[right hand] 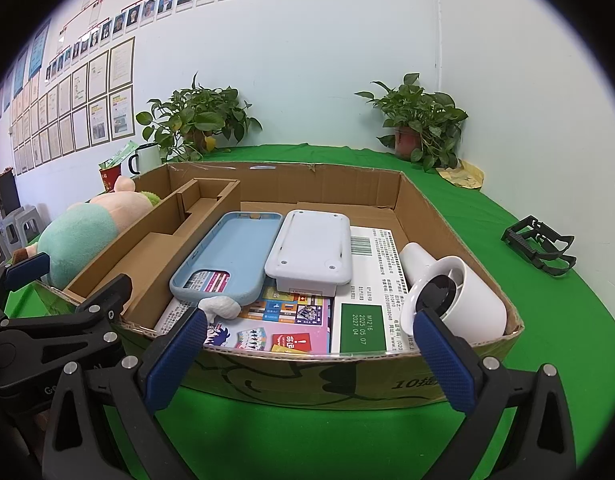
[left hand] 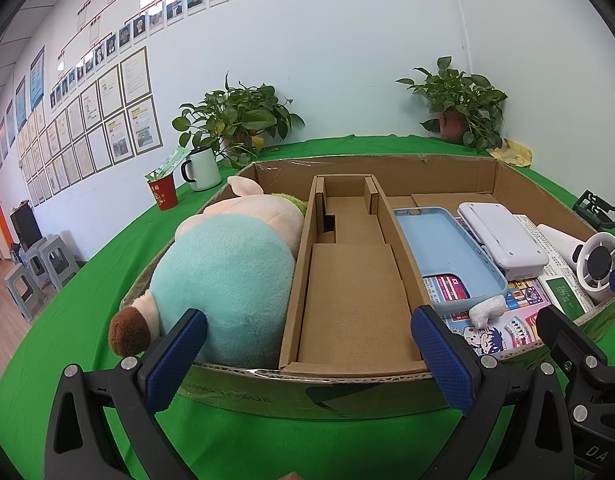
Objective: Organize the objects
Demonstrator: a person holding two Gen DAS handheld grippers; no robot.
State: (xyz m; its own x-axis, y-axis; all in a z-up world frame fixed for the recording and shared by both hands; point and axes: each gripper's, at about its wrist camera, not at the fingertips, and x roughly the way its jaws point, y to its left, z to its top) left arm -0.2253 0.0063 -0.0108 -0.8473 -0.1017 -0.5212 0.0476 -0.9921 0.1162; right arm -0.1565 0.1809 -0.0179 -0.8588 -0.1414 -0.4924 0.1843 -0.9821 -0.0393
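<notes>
Green cloth table. Both grippers, left gripper and right gripper, wide open, empty. Fan just ahead-right of right gripper: light, rigid, slick plastic, so I'd grab its handle.

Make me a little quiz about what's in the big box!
1. True or false: the plush toy lies in the box's left compartment.
2. What sits on the blue phone case's right side? A) mug B) white device C) plant
3. Which compartment has nothing in it?

Key: 1 true. 2 B, the white device. 3 The middle compartment.
</notes>
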